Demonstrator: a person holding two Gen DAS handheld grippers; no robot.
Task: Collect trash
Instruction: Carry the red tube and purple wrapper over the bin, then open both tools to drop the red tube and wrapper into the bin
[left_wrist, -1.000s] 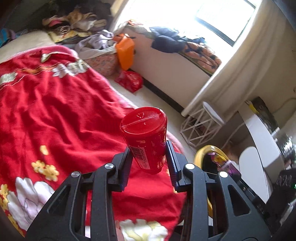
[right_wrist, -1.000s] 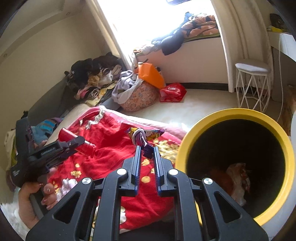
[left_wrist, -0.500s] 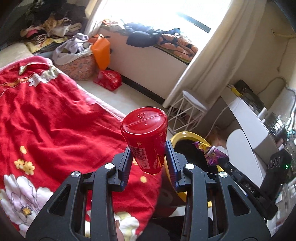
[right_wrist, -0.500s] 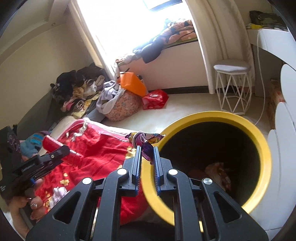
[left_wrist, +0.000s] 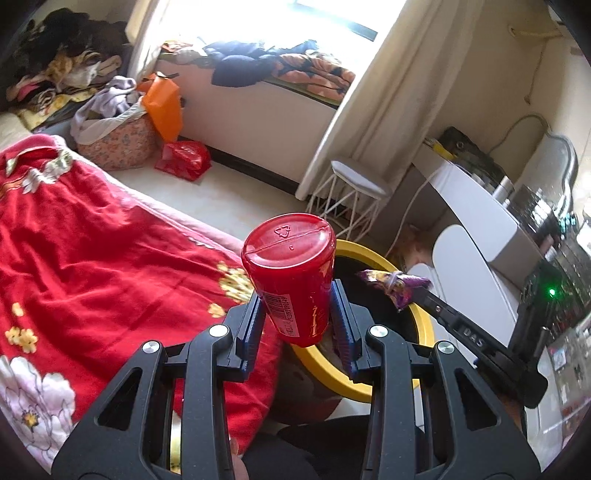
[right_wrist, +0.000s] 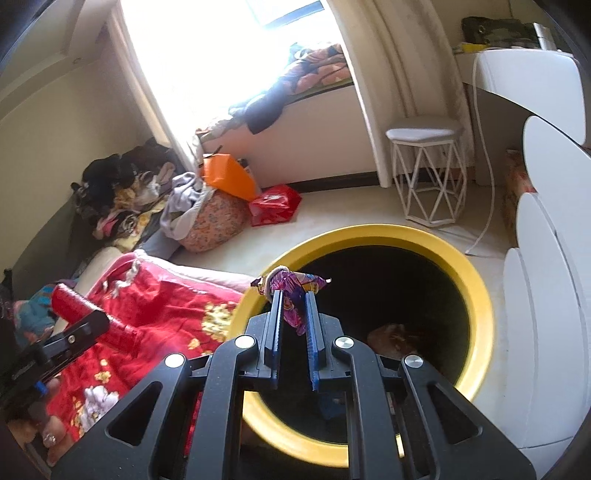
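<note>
The left claw (left_wrist: 297, 314) pinches a red cup (left_wrist: 291, 280) by its sides, base toward the camera, above the red flowered blanket (left_wrist: 92, 251) at the bed's edge. The right claw (right_wrist: 294, 314) is pressed together on a purple snack wrapper (right_wrist: 291, 291), held above the near rim of the yellow-rimmed bin (right_wrist: 476, 295). At 1 o'clock beyond the bin stands a white wire stool (right_wrist: 424, 173).

Home bedroom, red bedspread (left_wrist: 92, 266), clothes pile (right_wrist: 122, 192)
</note>
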